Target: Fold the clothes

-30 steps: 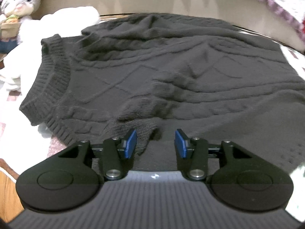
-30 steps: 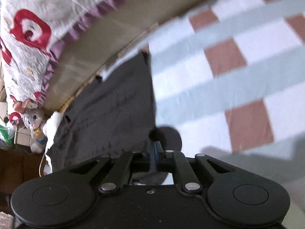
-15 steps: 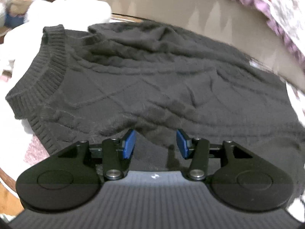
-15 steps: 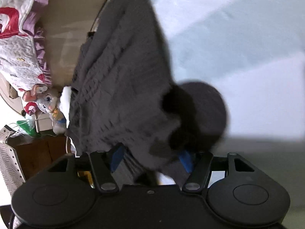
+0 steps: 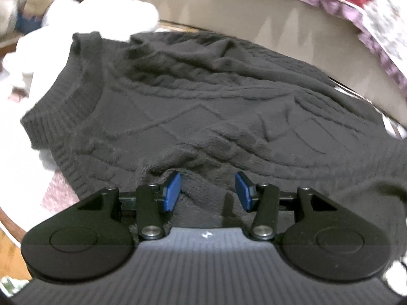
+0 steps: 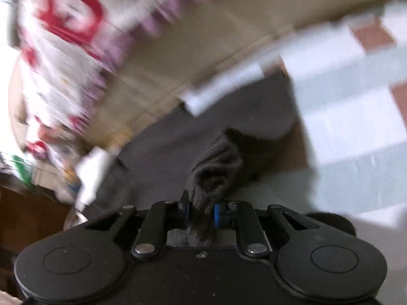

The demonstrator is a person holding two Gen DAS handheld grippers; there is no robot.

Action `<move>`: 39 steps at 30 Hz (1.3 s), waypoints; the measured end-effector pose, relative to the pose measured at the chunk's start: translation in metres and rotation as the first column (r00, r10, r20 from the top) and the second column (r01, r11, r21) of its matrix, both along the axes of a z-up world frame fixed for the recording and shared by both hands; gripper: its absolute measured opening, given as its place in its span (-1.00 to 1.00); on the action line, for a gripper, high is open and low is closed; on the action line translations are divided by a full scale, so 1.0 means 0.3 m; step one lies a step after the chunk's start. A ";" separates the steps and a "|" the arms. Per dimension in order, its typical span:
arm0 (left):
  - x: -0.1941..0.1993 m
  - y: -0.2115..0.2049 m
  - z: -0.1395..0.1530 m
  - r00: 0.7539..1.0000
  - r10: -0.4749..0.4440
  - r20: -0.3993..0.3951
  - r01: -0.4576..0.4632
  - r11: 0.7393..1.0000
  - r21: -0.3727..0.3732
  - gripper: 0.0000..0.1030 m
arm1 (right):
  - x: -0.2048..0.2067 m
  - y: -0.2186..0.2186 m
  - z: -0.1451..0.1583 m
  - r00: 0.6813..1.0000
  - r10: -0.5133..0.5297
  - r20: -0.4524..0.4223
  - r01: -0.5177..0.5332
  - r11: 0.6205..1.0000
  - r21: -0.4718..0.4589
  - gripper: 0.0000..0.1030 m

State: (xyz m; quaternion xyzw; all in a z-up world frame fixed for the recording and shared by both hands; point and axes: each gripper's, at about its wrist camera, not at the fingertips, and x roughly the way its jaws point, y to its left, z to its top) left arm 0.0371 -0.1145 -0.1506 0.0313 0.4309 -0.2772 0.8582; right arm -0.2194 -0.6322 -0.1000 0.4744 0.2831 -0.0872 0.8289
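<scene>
A dark grey cable-knit sweater (image 5: 203, 106) lies spread on the bed, its ribbed hem (image 5: 63, 106) at the left. My left gripper (image 5: 207, 190) stands open low over the sweater's near edge, a fold of knit rising between its blue pads (image 5: 173, 190) with room on both sides. In the blurred right wrist view, my right gripper (image 6: 201, 211) is shut on a bunched ribbed end of the sweater (image 6: 216, 170), which stands up from the jaws. The rest of the sweater (image 6: 157, 152) stretches away behind it.
A white garment (image 5: 76, 17) lies beyond the sweater's hem at the left. A checked bed sheet (image 6: 356, 117) of white, pale blue and brown lies to the right. A beige headboard (image 5: 229, 12) and a red-patterned quilt (image 5: 368, 5) rise behind.
My right gripper went from shut to open over the sweater, then shut on its ribbed end and swung quickly. My left gripper stayed open and shifted slightly along the near edge.
</scene>
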 end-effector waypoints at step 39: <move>-0.201 -0.004 0.073 0.951 -0.307 0.033 0.293 0.931 0.218 -0.83 | -0.552 0.197 -0.020 0.897 -0.344 -0.278 0.227 0.898 -0.378 -0.75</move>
